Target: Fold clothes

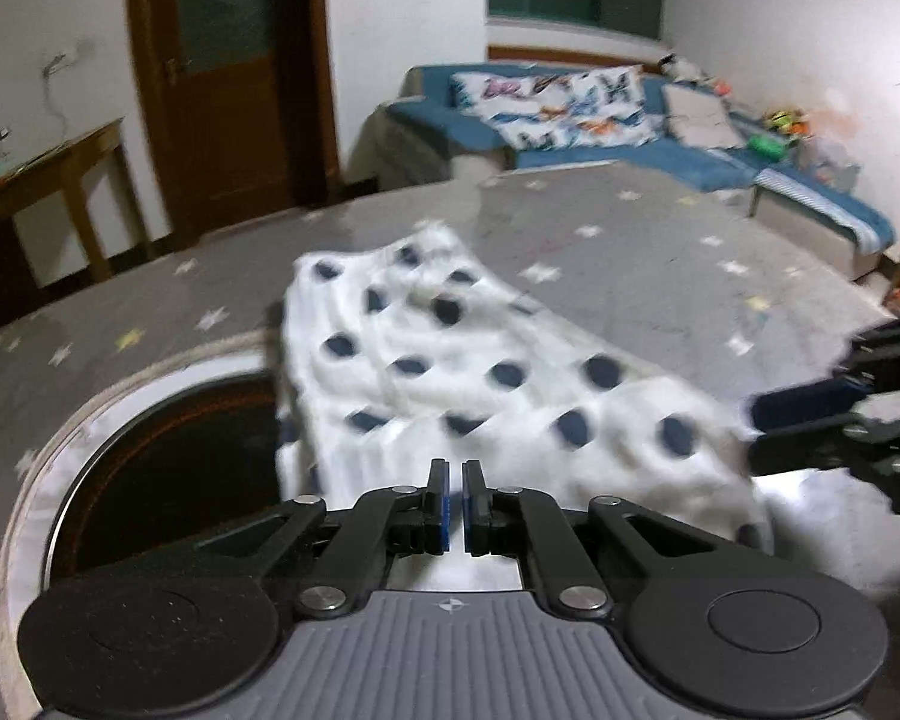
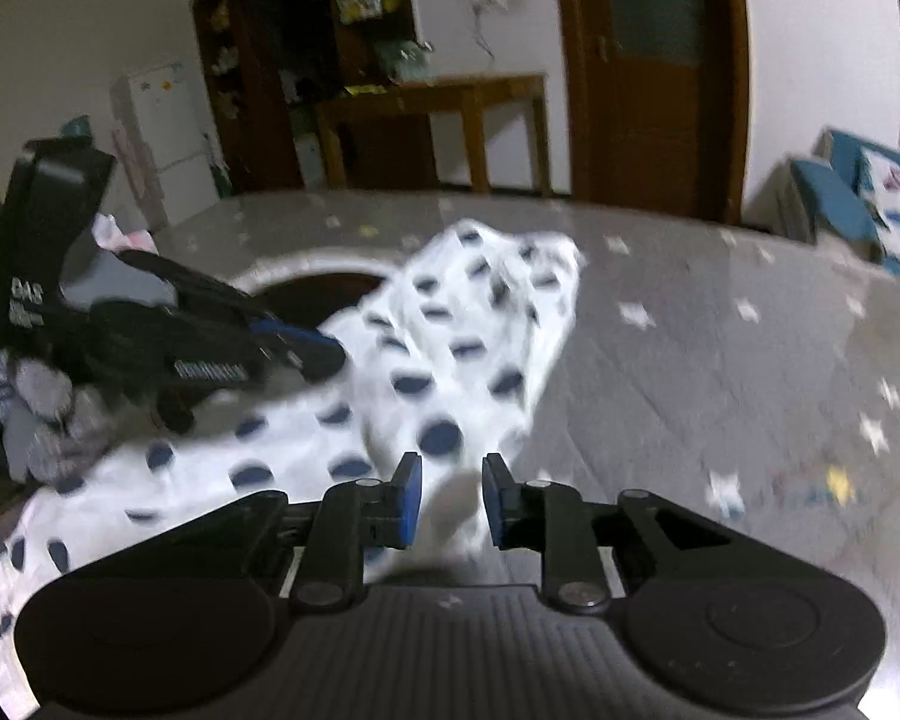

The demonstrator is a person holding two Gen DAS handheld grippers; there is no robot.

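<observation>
A white garment with dark blue dots point(image 1: 450, 372) lies on the grey star-patterned table, partly over a round dark opening; it also shows in the right wrist view point(image 2: 438, 360). My left gripper point(image 1: 456, 480) is at the garment's near edge with its pads almost together; I cannot tell whether cloth is pinched between them. It also shows in the right wrist view point(image 2: 324, 351) at the left, over the cloth. My right gripper point(image 2: 450, 474) is open, with a fold of the white cloth between its pads. It shows at the right edge of the left wrist view point(image 1: 756, 426), touching the garment's right side.
The grey table point(image 1: 660, 252) carries a round dark opening point(image 1: 168, 456) at the near left. A blue sofa with a patterned pillow point(image 1: 570, 114) stands behind. A wooden door point(image 1: 228, 72), a wooden side table point(image 2: 438, 120) and a white fridge point(image 2: 168, 132) line the walls.
</observation>
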